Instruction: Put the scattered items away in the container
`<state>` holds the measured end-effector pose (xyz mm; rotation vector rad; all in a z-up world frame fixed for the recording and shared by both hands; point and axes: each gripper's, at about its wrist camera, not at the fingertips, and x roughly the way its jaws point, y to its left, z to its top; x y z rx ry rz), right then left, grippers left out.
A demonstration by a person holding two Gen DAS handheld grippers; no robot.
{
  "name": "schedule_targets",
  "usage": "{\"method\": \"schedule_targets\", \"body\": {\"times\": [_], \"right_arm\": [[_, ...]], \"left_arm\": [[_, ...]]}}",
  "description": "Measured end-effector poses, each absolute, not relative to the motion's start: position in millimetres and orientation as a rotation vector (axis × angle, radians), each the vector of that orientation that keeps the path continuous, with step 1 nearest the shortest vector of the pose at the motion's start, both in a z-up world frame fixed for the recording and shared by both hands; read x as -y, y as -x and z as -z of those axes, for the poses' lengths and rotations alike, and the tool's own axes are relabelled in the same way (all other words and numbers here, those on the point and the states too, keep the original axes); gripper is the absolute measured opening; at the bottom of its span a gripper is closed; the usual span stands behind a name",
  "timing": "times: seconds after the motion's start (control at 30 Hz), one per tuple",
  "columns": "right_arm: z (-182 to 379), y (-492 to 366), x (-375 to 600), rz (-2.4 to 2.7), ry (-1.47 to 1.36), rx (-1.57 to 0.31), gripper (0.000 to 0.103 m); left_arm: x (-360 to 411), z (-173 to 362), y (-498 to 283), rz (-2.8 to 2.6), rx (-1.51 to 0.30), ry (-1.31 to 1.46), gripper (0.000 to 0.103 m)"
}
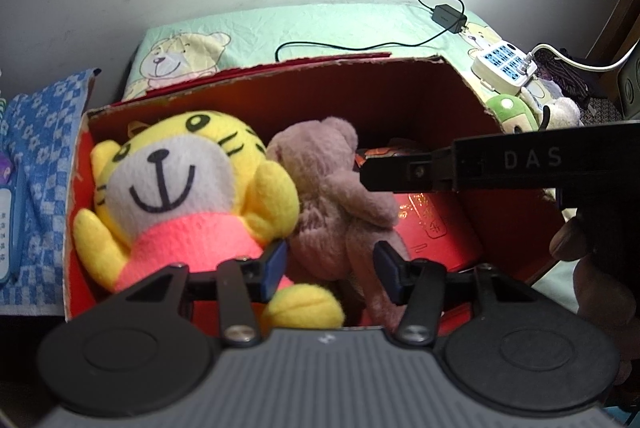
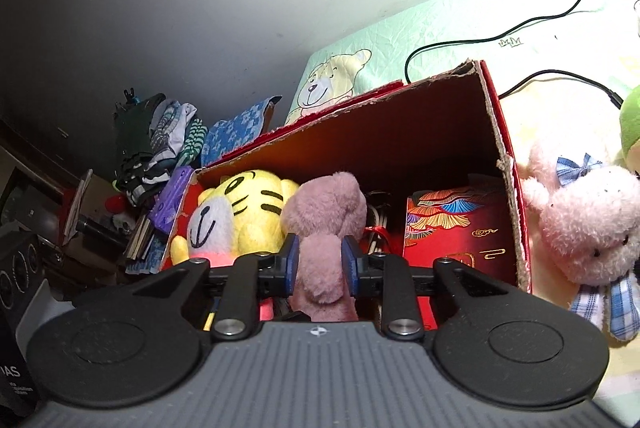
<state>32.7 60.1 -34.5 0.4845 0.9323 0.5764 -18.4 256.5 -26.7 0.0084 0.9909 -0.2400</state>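
Note:
A red cardboard box (image 1: 472, 84) stands open on the bed. Inside lie a yellow tiger plush (image 1: 180, 180) on the left, a brownish-pink teddy bear (image 1: 332, 196) in the middle and a red gift box (image 1: 436, 232) on the right. My left gripper (image 1: 332, 268) is open, its pads on either side of the bear's lower body without squeezing it. In the right wrist view my right gripper (image 2: 320, 264) is shut on the bear (image 2: 328, 204), both blue pads pressing into its plush. The right gripper's black housing (image 1: 500, 164) reaches in from the right.
Outside the box's right wall (image 2: 508, 148) lie a pink rabbit plush (image 2: 588, 228) and a green plush (image 1: 510, 112). A white power strip (image 1: 502, 64), a black charger (image 1: 448, 16) and its cable lie on the bedsheet behind. A blue towel (image 1: 40, 148) hangs on the left. A hand (image 1: 592, 268) shows at the right.

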Motion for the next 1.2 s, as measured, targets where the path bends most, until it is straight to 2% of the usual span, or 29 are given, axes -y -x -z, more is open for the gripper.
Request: {"method": "schedule_targets", "body": {"times": [0.1,0.63,0.93,1.2], "right_arm": [[38,-34,-65,-0.57,-0.49,-0.953,0.02],[48,-28,-71,-0.575,-0.498,-0.985,0.02],[44,-27,-67,-0.575,-0.507,-0.968,0.021],[38,-25,-66,-0.533,-0.473,-0.927,0.027]], "left_arm": [[-256,26,18,0.228,-1.002,-0.014,0.056],[-255,26,16,0.201,-1.024,-0.024,0.058],[-248,28,13,0.191,-1.036,-0.057,0.064],[-243,29,13,0.181,-1.045,-0.078,0.067]]}}
